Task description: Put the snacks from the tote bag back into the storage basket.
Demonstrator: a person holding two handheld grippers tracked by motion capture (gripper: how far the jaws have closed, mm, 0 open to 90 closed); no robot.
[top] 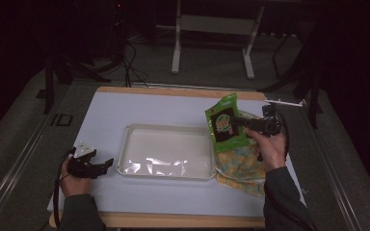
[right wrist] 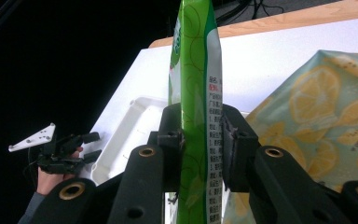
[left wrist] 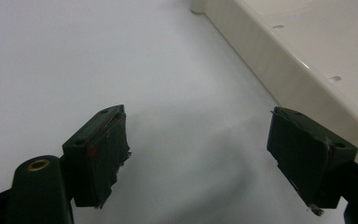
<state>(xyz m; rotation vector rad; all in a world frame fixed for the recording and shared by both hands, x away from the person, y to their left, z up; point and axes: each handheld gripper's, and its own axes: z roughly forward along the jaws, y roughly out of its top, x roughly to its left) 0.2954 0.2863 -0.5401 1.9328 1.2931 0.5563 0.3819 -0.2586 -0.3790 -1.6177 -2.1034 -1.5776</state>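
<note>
while right fingers point(right wrist: 200, 140) pinch green pouch point(top: 225, 122) upright, long axis vertical; left fingers point(left wrist: 209, 154) spread.

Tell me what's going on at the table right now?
A person works with a tool in each hand. The right tool is clamped on a green printed snack pouch, holding it lifted at the right end of the shallow cream plastic tray. A yellow lemon-patterned bag lies on the white table below it. The left tool rests open on the table, left of the tray, holding nothing. The tray has nothing in it.
</note>
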